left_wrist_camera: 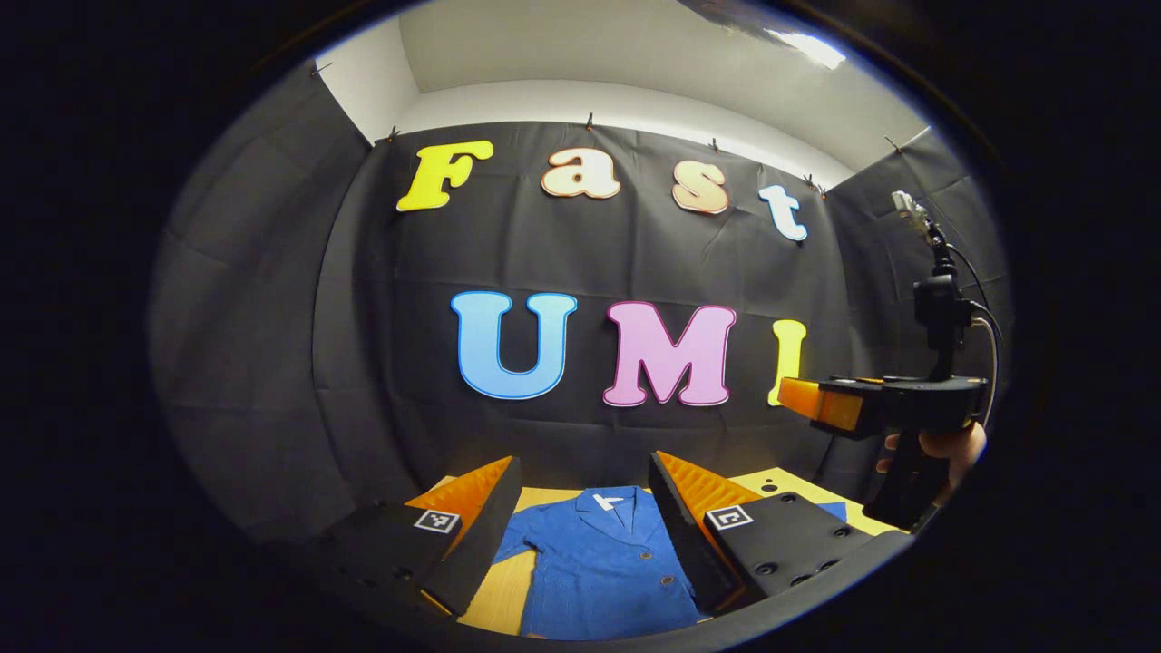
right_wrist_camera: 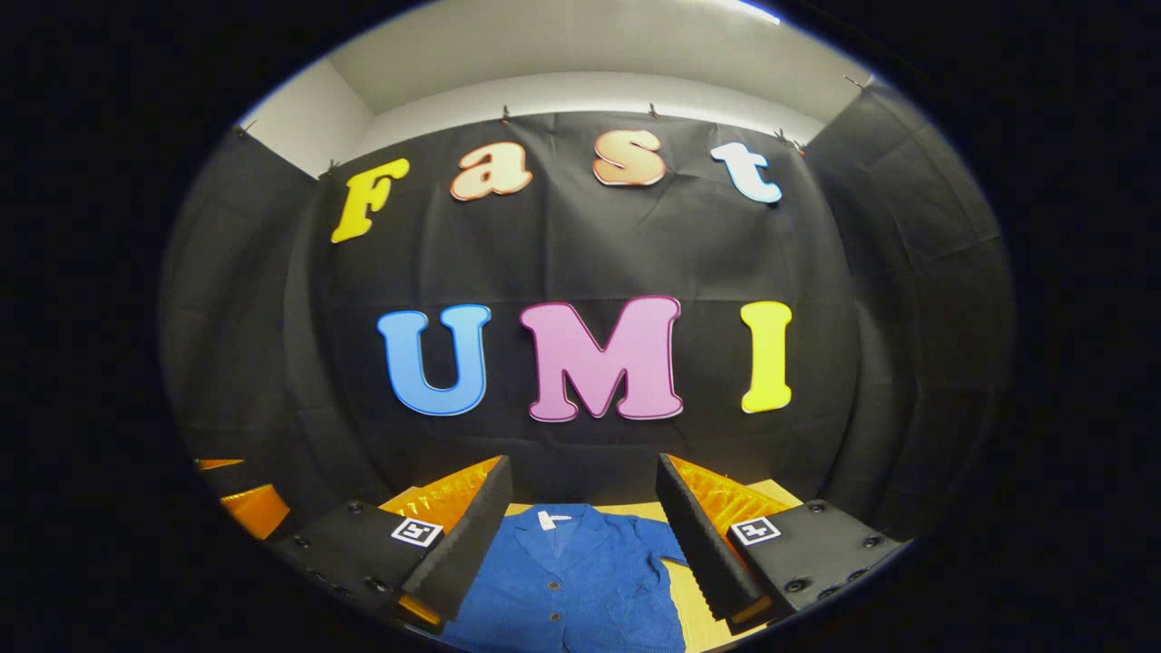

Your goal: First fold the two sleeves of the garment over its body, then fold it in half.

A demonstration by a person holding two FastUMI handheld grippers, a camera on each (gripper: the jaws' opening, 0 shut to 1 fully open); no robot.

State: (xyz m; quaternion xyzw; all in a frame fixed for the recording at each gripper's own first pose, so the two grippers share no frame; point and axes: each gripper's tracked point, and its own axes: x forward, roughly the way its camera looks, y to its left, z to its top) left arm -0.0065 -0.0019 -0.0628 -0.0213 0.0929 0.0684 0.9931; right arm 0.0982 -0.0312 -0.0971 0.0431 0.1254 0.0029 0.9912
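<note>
A blue button-front shirt [left_wrist_camera: 599, 562] lies flat on the wooden table [left_wrist_camera: 503, 594], its collar and white label at the far end. A short sleeve [left_wrist_camera: 512, 544] spreads out to the left. My left gripper [left_wrist_camera: 583, 467] hovers above the shirt, open, with nothing between its fingers. My right gripper [right_wrist_camera: 582, 462] is likewise open above the shirt [right_wrist_camera: 580, 585], empty; a sleeve [right_wrist_camera: 667, 549] shows beside its right finger. In the left gripper view, the right gripper [left_wrist_camera: 816, 404] hangs in the air at the right, held by a hand [left_wrist_camera: 943, 449].
The black cloth wall stands close behind the table's far edge [left_wrist_camera: 553, 494]. The left gripper's body [right_wrist_camera: 240, 499] shows at the far left of the right gripper view. Bare tabletop [right_wrist_camera: 698, 608] lies to the right of the shirt.
</note>
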